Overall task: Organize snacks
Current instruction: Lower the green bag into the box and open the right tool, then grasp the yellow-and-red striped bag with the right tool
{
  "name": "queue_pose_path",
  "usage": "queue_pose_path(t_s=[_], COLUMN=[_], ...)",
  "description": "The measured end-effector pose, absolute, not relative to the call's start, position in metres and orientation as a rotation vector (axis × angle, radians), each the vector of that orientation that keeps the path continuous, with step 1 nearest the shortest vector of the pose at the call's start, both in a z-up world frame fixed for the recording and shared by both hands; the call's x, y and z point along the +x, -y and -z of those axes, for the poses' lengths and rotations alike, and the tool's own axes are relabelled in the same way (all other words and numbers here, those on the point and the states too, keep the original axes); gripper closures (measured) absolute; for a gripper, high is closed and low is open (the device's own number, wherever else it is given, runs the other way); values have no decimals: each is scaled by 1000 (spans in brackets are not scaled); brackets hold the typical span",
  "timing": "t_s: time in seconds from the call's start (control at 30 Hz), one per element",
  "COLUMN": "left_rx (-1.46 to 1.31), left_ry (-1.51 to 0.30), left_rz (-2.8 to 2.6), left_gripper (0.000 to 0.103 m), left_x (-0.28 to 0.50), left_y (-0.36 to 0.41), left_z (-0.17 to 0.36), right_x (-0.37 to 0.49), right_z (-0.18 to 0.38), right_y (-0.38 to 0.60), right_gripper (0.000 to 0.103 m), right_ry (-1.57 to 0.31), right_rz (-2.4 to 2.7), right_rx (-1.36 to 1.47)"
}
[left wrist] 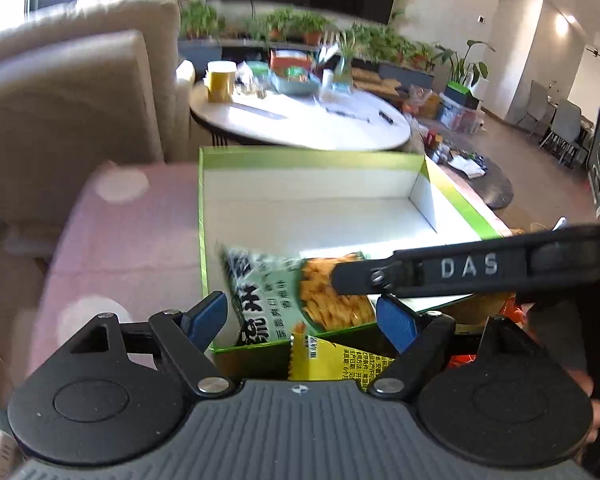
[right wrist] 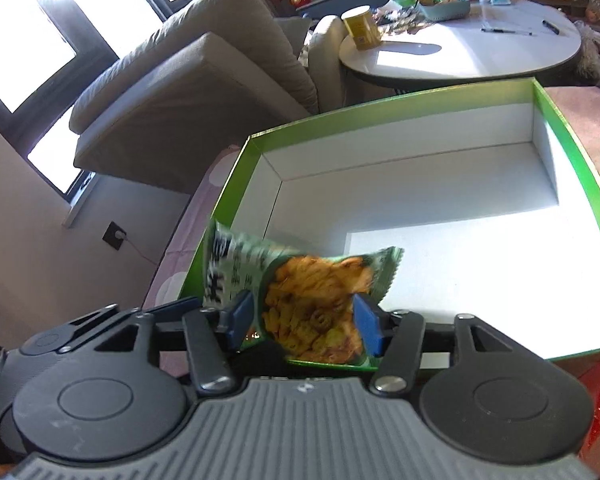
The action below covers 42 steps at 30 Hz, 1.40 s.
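Observation:
A green snack packet (right wrist: 300, 300) with orange curls printed on it hangs over the near left corner of an open green box (right wrist: 572, 168) with a white inside. My right gripper (right wrist: 304, 320) is shut on this packet, blue pads (right wrist: 366, 324) on both sides. In the left wrist view the same packet (left wrist: 296, 296) sits between the pads of my left gripper (left wrist: 302, 316), which is open and does not touch it. The right gripper's black arm (left wrist: 468, 270) reaches in from the right. A yellow packet (left wrist: 332, 360) lies just in front of the box (left wrist: 312, 156).
The box rests on a pink cloth (left wrist: 116, 248). A beige sofa (right wrist: 188, 92) stands to the left. A round white table (left wrist: 300, 120) with a yellow tin (left wrist: 220, 80), a bowl and plants stands behind the box. Orange-red packets (left wrist: 512, 312) lie at the right.

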<state>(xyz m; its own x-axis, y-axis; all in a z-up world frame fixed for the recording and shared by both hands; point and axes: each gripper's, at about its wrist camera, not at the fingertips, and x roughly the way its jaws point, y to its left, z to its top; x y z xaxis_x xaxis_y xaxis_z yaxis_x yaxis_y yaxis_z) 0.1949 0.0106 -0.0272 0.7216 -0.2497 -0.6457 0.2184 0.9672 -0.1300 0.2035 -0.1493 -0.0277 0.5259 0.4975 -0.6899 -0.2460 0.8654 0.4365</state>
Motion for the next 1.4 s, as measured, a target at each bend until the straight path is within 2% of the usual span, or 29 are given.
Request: queue_pose_path(t_s=[0.13, 0.37, 0.53, 0.73, 1.03, 1.4], left_rx=[1, -72, -124, -121, -95, -113], left_ry=[-650, -622, -629, -658, -662, -656], left_rz=[212, 280, 331, 340, 396, 407], left_gripper=[22, 21, 15, 14, 14, 14], left_x=[176, 149, 131, 121, 116, 122], left_y=[-10, -15, -22, -24, -22, -26], left_z=[11, 7, 20, 41, 53, 61], right_x=[190, 150, 115, 90, 91, 98], right_z=[12, -12, -13, 2, 30, 40], right_y=[158, 176, 189, 193, 194, 186], right_gripper=[21, 21, 21, 21, 20, 18], right_ry=[-864, -793, -764, -803, -914, -927], right_rz=[-440, -441, -408, -382, -355, -354], right_rx=[304, 284, 263, 275, 436, 486])
